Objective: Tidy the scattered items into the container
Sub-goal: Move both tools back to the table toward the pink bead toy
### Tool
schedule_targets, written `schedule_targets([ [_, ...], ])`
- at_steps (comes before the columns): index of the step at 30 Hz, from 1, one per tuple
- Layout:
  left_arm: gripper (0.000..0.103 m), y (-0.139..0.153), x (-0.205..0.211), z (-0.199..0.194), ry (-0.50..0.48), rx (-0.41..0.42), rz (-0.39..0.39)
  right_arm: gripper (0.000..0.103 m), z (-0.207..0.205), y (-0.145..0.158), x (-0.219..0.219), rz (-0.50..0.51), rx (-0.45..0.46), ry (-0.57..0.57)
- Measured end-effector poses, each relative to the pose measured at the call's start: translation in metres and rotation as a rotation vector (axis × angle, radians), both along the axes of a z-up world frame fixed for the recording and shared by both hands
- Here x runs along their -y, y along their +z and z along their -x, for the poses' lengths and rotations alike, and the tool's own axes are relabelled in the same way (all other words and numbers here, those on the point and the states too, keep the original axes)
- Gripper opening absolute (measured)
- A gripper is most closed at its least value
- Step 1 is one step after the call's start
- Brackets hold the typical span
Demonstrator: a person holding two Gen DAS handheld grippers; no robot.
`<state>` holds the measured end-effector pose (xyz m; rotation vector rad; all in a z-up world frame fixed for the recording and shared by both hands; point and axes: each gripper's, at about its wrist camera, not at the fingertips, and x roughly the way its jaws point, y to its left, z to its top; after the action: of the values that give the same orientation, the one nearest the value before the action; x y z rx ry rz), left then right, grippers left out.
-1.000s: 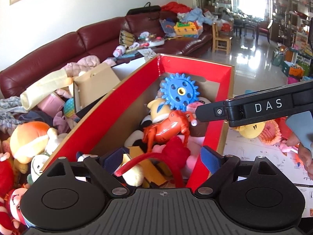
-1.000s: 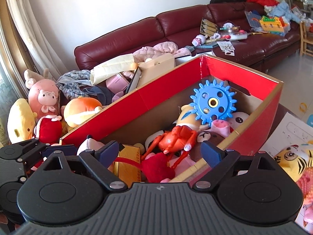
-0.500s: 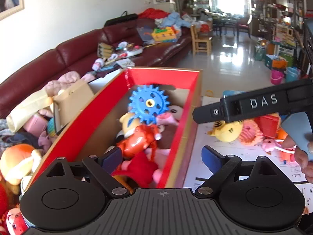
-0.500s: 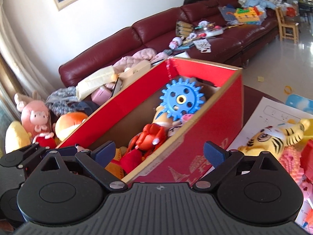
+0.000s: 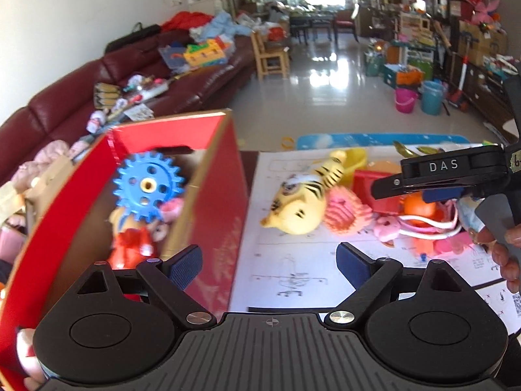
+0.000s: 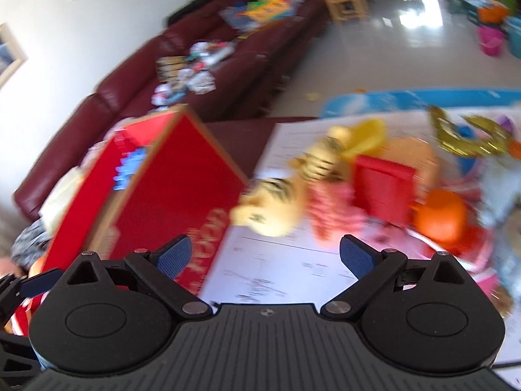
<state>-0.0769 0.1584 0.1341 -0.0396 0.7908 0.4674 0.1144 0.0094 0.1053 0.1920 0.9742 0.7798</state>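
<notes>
A red cardboard box (image 5: 224, 192) (image 6: 182, 189) stands at the left, holding a blue gear (image 5: 146, 184), a red toy and plush toys. To its right, on white paper, lie a yellow tiger plush (image 5: 302, 198) (image 6: 276, 202), a pink knitted toy (image 5: 345, 211), a red block (image 5: 374, 189) (image 6: 381, 185) and an orange ball (image 5: 420, 207) (image 6: 439, 215). My left gripper (image 5: 268, 265) is open and empty, straddling the box's right wall. My right gripper (image 6: 265, 259) is open and empty above the paper; in the left wrist view its body (image 5: 456, 172) hovers over the toy pile.
A dark red sofa (image 5: 97, 97) covered in clutter runs behind the box. Soft toys are heaped left of the box. A wooden chair (image 5: 270, 55), buckets (image 5: 405, 99) and shelves stand on the tiled floor beyond. A hand (image 5: 501, 247) holds the right gripper.
Both grippers have swung right, away from over the box interior toward the toy pile on the paper. The right wrist view is now motion-blurred. Both stay open and empty.
</notes>
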Motion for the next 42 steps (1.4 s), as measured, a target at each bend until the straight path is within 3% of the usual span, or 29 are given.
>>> schedule_targets([
  [6,0.095,-0.039,0.006,-0.044,-0.021,-0.036,0.061,0.098,-0.017,-0.040,0.045,0.074,-0.120,-0.153],
  [12,0.095,-0.077,0.001,-0.085,0.002,-0.056,0.160,0.098,-0.027,-0.056,0.065,0.100,-0.166,-0.221],
  [21,0.095,-0.116,0.004,-0.140,-0.007,-0.094,0.127,0.099,-0.047,-0.059,0.062,0.137,-0.157,-0.218],
  [27,0.095,-0.127,-0.002,-0.165,-0.013,-0.109,0.133,0.099,-0.061,-0.063,0.061,0.150,-0.175,-0.223],
  [35,0.095,-0.136,-0.004,-0.194,-0.033,-0.090,0.153,0.099,-0.071,-0.064,0.060,0.143,-0.163,-0.227],
  [42,0.095,-0.160,-0.012,-0.218,0.022,-0.089,0.202,0.099,-0.077,-0.067,0.066,0.150,-0.140,-0.259],
])
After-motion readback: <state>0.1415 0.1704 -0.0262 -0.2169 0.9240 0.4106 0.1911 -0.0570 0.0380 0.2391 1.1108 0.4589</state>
